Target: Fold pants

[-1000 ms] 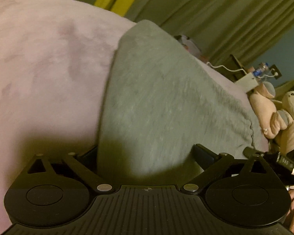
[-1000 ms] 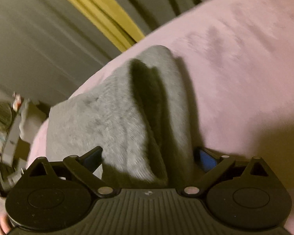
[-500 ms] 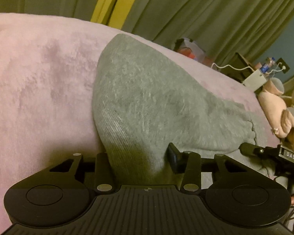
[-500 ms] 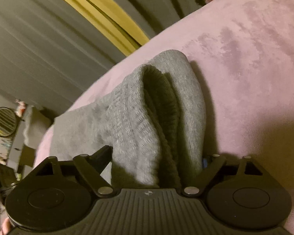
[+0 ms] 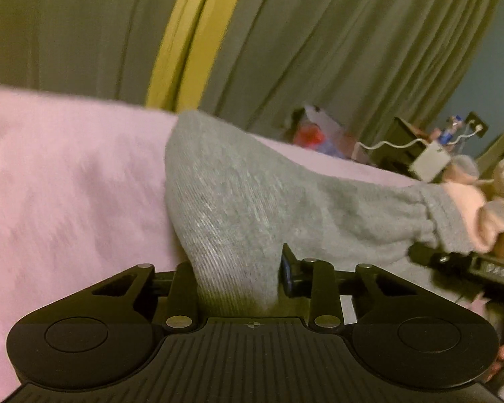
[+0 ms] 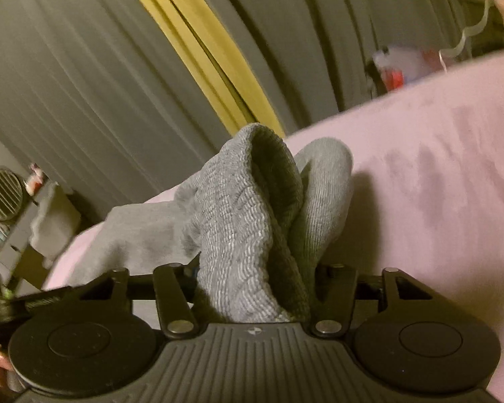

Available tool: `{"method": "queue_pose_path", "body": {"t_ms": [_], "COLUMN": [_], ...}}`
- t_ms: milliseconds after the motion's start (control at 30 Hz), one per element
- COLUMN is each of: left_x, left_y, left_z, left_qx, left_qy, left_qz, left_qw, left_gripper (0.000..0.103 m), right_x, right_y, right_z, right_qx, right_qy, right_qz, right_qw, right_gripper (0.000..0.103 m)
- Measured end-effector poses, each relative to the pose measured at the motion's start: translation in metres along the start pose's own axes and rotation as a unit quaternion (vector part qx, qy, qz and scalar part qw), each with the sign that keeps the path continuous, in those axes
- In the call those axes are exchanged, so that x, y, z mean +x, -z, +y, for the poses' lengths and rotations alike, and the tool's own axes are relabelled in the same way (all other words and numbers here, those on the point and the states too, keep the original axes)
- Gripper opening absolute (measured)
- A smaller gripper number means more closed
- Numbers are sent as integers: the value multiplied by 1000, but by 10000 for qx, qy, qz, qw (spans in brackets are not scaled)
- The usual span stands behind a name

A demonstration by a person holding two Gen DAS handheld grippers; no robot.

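Note:
The grey knit pants [image 5: 252, 198] lie on a pink fleece blanket [image 5: 67, 184]. My left gripper [image 5: 238, 268] is shut on a bunched edge of the pants, and the cloth rises in a ridge from its jaws. Their gathered cuff [image 5: 433, 215] lies to the right. My right gripper [image 6: 255, 282] is shut on another bunch of the pants [image 6: 245, 208], with two ribbed folds standing up between its fingers. Both fingertip pairs are mostly buried in cloth.
Olive curtains with a yellow stripe [image 5: 191, 33] hang behind the bed. Plush toys [image 5: 500, 201], a white adapter with cable [image 5: 430, 164] and clutter sit at the right. A round mirror [image 6: 1, 194] and shelf stand at the left of the right wrist view.
Both grippers closed on the pants and lifted the pinched cloth up off the blanket; the views tilted up toward the curtains.

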State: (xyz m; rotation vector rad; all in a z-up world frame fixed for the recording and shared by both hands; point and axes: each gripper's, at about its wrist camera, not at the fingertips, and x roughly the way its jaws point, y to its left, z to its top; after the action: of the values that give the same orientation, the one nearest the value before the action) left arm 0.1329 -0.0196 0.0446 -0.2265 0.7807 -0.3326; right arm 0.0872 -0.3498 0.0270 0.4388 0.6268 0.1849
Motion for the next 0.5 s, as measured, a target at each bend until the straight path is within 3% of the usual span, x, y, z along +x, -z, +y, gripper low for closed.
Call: {"method": "queue_pose_path", "body": {"t_ms": [33, 67, 100, 233, 300, 367, 433, 500], "left_x": [3, 5, 4, -19, -31, -24, -15, -26], "left_y": [1, 3, 7, 36, 56, 70, 83, 83], "left_z": [0, 0, 1, 3, 3, 5, 8, 8], "left_qx": [37, 41, 64, 187, 200, 381, 428, 182], "left_qy": [-282, -619, -798, -699, -744, -941, -1325, -1334], "left_qz": [22, 79, 142, 83, 39, 283, 463, 325], "left_qw": [9996, 9980, 9967, 9973, 9970, 9944, 9892, 9904], "left_gripper": [63, 72, 74, 95, 97, 100, 102, 101], "right_x": [0, -2, -5, -19, -21, -4, -6, -15], "right_y": [1, -1, -1, 10, 25, 41, 53, 52], "right_z": [0, -1, 2, 17, 14, 14, 14, 22], "right_qx": [-84, -77, -63, -624, -869, -1287, -1360, -1156], "right_qy": [205, 488, 805, 975, 1090, 1727, 1822, 1950], "right_qz": [-50, -108, -213, -144, 102, 518, 388, 293], "right_qw": [9997, 9987, 9965, 9932, 9902, 9752, 9730, 9735], "right_gripper": [73, 92, 99, 99, 99, 99, 99, 99]}}
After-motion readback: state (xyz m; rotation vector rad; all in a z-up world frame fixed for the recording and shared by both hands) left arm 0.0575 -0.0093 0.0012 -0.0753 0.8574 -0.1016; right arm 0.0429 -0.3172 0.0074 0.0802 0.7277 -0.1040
